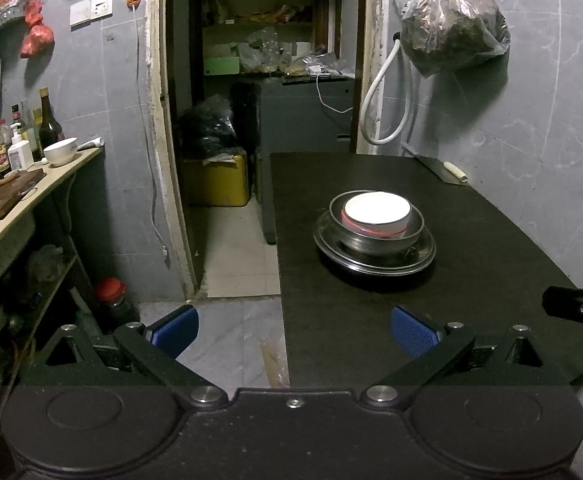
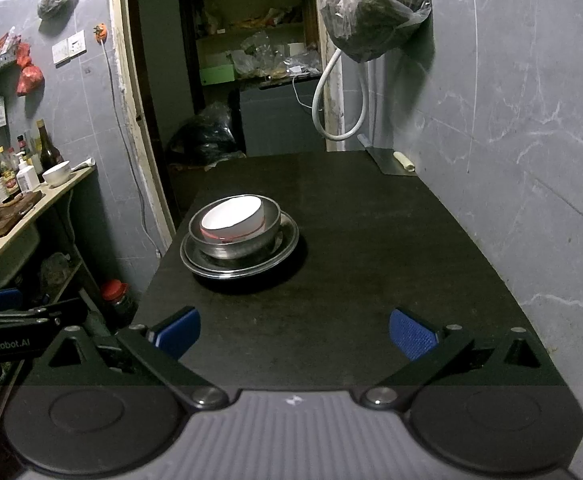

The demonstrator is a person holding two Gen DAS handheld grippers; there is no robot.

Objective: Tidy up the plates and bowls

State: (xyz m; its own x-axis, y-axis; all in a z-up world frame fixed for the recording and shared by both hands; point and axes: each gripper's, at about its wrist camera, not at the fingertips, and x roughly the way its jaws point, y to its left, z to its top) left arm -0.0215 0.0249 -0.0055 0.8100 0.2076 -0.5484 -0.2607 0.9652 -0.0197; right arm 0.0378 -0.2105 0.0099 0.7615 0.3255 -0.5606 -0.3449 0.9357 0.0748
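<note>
Both the left gripper (image 1: 293,330) and right gripper (image 2: 293,332) hang spread and empty, short of the nested stack: white bowl (image 2: 235,216) tilted inside steel bowl (image 2: 251,240) on plates (image 2: 287,246), mid-surface (image 2: 371,240). A careless nudge could tip it.

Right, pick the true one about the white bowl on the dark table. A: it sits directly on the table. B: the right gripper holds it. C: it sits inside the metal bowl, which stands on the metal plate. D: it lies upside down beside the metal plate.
C: the white bowl nests in the metal bowl, which rests on the metal plate; both grippers are open and empty.
</note>
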